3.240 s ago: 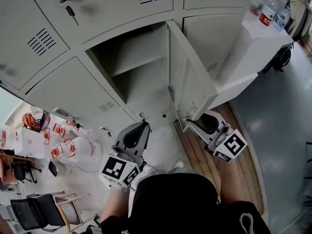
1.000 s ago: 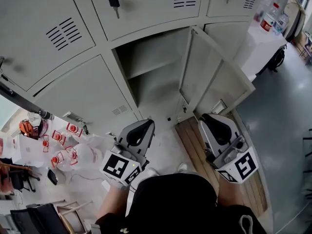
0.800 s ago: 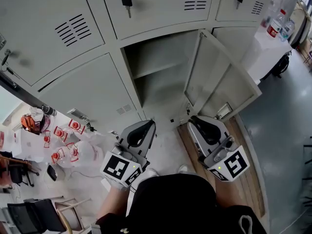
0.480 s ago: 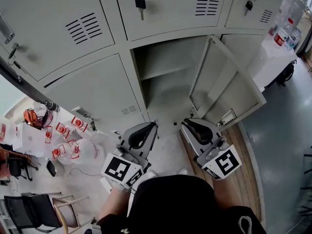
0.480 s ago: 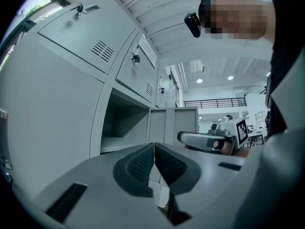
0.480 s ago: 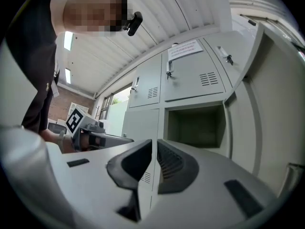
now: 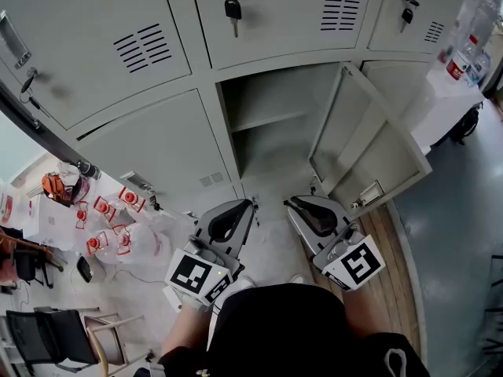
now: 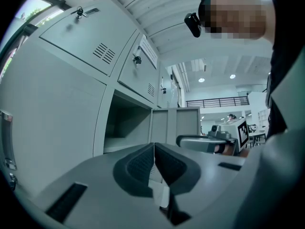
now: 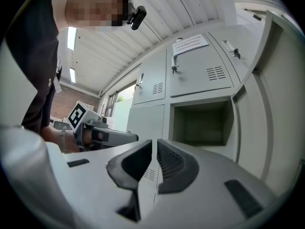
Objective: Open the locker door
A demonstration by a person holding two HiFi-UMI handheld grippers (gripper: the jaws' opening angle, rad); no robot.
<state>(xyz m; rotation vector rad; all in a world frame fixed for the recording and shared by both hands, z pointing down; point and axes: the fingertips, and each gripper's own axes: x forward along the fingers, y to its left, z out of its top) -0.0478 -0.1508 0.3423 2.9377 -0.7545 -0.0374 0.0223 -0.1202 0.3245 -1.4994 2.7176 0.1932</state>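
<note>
Door: locker door (image 7: 369, 151) hangs wide open, upright, just far-right of the right gripper (image 7: 301, 208).
Nearer: right.
Claws: left gripper (image 7: 240, 212) and right both pressed together, empty.

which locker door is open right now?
The lower middle door: swung out to the right, baring its shelved compartment. All neighbouring doors sit flush shut, including the keyed one above.
</note>
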